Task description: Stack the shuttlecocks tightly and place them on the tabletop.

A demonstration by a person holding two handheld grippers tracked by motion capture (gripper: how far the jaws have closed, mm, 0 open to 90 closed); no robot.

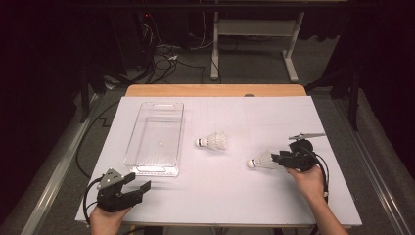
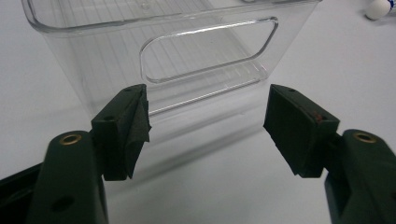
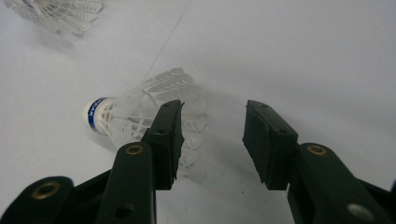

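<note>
Right gripper (image 3: 212,140) sits with jaws parted, gripping nothing; I see the near shuttlecock (image 3: 140,116) lying on its side just beyond and beside one jaw (cork (image 3: 93,114) pointing away). Left gripper (image 2: 208,126) gapes empty before the clear tray (image 2: 154,51), second shuttlecock (image 1: 213,142) lying mid-table

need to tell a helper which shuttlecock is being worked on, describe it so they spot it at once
Start at the white table and go to its right side, away from the clear bin. The shuttlecock lies on its side right at the right tongs. The other shuttlecock lies alone mid-table.
</note>
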